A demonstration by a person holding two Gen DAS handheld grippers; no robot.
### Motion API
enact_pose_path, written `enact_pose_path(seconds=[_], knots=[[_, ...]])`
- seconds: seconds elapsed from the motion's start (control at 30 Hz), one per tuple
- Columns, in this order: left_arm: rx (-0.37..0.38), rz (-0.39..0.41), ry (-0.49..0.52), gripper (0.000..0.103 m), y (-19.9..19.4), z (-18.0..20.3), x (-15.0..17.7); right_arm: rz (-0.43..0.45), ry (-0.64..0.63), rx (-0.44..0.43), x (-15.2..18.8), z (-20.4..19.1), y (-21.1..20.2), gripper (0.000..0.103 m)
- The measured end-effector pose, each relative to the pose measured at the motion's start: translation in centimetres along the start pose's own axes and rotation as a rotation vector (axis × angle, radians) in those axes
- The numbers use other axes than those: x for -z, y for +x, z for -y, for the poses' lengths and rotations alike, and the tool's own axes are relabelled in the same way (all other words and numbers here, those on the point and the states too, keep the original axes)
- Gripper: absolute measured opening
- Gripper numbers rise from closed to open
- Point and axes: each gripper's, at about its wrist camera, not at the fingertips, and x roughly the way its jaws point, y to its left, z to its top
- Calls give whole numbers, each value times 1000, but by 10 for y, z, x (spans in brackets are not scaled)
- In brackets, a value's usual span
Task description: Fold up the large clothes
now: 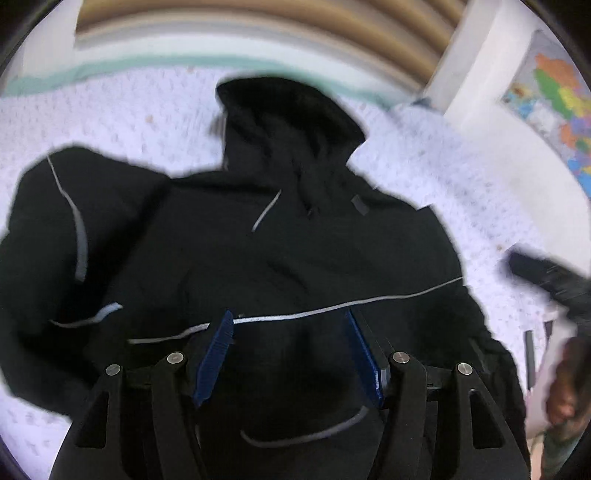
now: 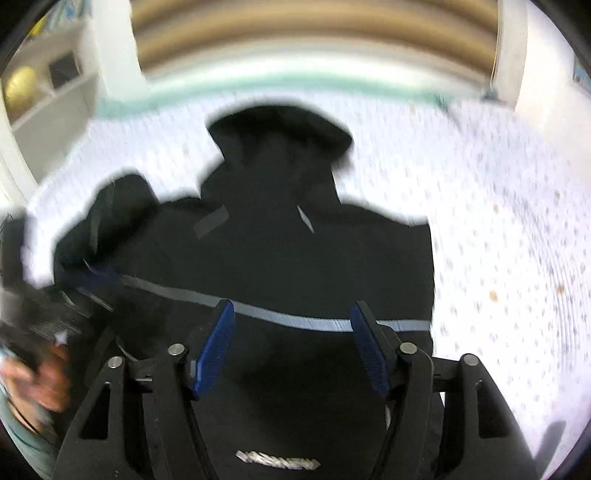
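On the pale dotted bedspread (image 1: 424, 177) a black hooded jacket (image 1: 280, 251) lies spread, hood (image 1: 291, 110) pointing away toward the striped headboard (image 1: 258, 33).

At the far left of the left wrist view, one sleeve (image 1: 66, 221) is bunched into a heap instead of lying flat. Any fold made over it would likely trap the lump and leave the bundle crooked.

Further right, the left gripper (image 1: 290, 328) hovers above the jacket's middle with its jaws wide apart and holding nothing, just at the grey reflective stripe (image 1: 369, 301). The fabric looks smooth and slippery, so a shallow pinch may catch only the top layer and drag it off the layer beneath.

Right again, the right gripper (image 2: 291, 321) hangs over the same stripe, also wide and empty, nearer the jacket's straight right edge (image 2: 432, 280). Both views are blurred with motion, and the two tools sit near each other; rushed closing could miss the hem or knock the grippers together.
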Motion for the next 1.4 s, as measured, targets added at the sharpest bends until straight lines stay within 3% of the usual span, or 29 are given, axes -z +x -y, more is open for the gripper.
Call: enact_pose_path(seconds=[0.07,0.1,0.23,0.37,0.43,0.53,0.63,0.73,0.83,0.97,1.07,1.17,1.4], knots=[[-68,-110,-57,63,36,-15,7,52,22,6,-11,-9,2,80],[-63,-141,-80,63,49,-22,13,60,44,14,-13,-9,6,81],[-108,-97,-1,63,53,-10,17,-24,118,-16,1,-14,51,81],[-119,-65,24,63,49,-4,21,-72,109,26,28,-20,99,81],[-83,-44,36,63,28,-1,25,-80,52,77,50,-21,122,81],[74,14,65,64,-14,11,28,-4,16,79,70,-22,139,86],[105,138,112,65,-71,14,20,-4,22,78,71,-19,137,86],[72,256,54,81,-121,-20,-2,0,27,66,72,-17,139,87],[-18,336,-54,81,-147,-78,-21,8,26,69,74,-17,140,88],[-236,285,-173,81,-122,-158,-48,17,28,66,73,-20,142,89],[-284,272,-300,81,-92,-213,-56,19,28,62,74,-20,141,90],[-165,263,-438,81,-63,-263,-56,22,26,61,75,-20,141,91],[75,257,-581,81,1,-296,-67,28,26,59,75,-21,141,92]])
